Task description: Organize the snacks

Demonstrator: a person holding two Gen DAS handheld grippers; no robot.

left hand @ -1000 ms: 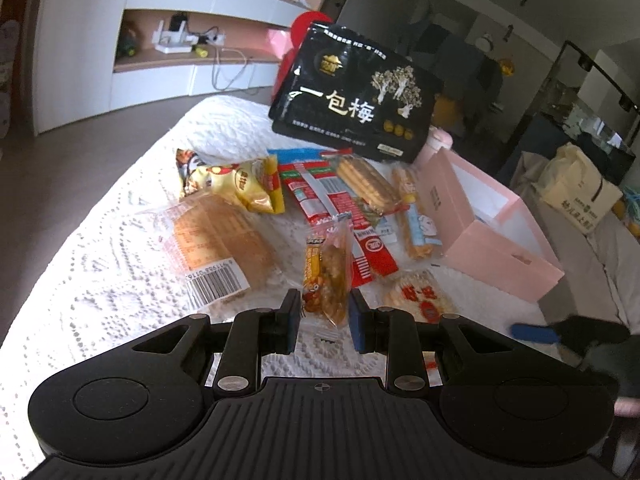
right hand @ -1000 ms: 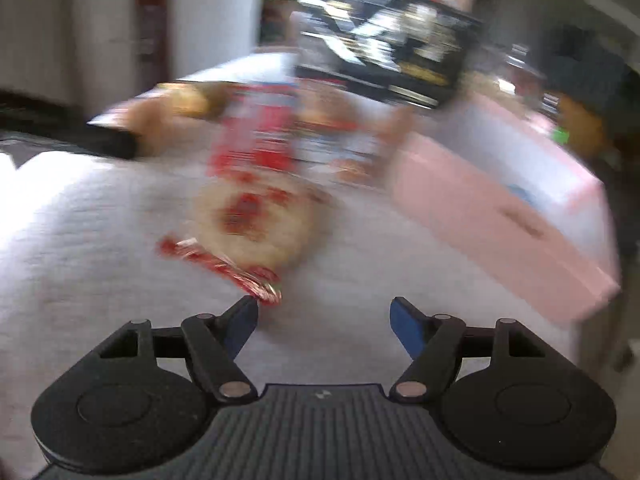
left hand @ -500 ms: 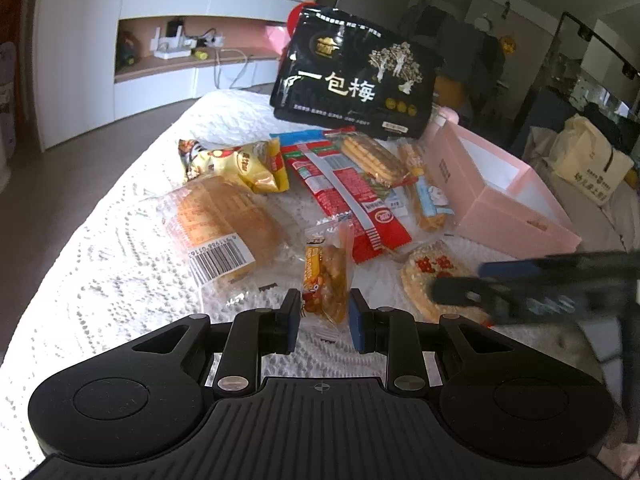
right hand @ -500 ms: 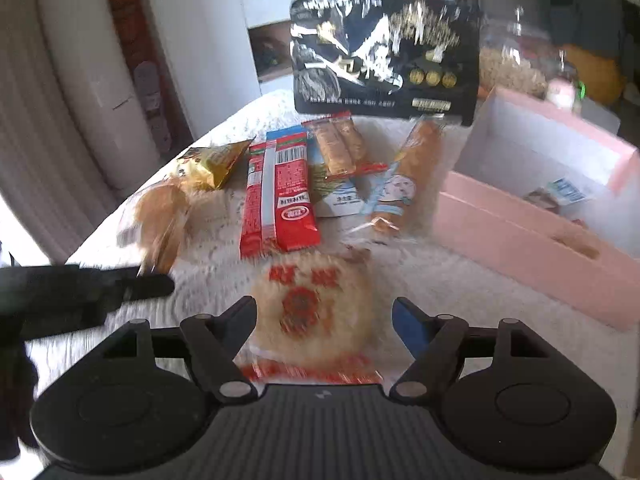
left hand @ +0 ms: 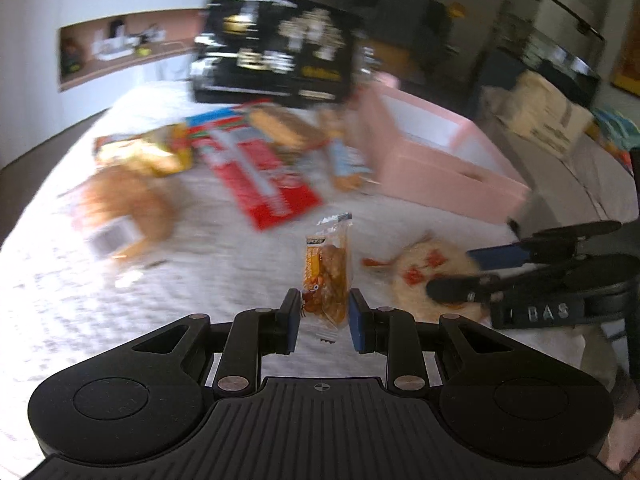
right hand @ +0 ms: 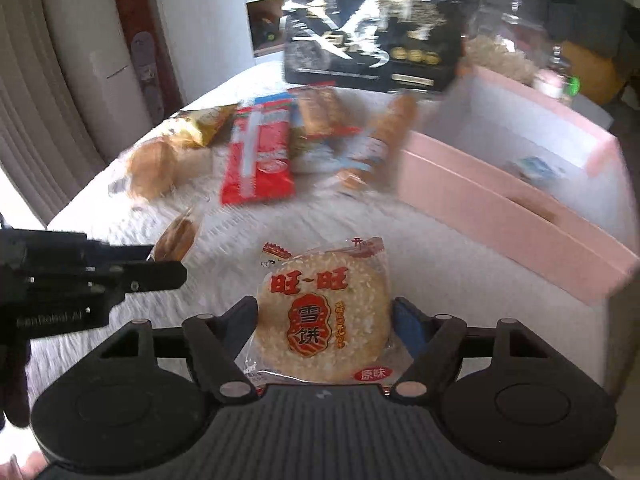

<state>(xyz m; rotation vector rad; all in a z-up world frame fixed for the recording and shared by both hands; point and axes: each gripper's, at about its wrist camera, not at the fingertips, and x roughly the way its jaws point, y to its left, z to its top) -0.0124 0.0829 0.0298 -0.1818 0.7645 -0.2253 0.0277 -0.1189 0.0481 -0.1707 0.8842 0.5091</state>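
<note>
My left gripper (left hand: 324,316) is shut on a small orange snack packet (left hand: 326,276), which stands upright between the blue pads above the white cloth. My right gripper (right hand: 326,322) has its jaws closing on a round rice cracker packet (right hand: 324,312); both pads touch its sides. From the left wrist view, the right gripper (left hand: 480,270) sits over the rice cracker (left hand: 424,276) at right. From the right wrist view, the left gripper (right hand: 160,268) reaches in from the left with the small packet (right hand: 176,236).
An open pink box (right hand: 500,216) lies to the right, with a small item inside. A big black bag (right hand: 372,32) stands at the back. A red packet (right hand: 260,156), a bread bag (right hand: 154,168), a yellow packet (right hand: 204,124) and biscuit packs lie on the white cloth (right hand: 440,280).
The right gripper has come down over the rice cracker and its jaws have narrowed onto it. The left gripper, still holding the small packet, has shifted right toward the right gripper.
</note>
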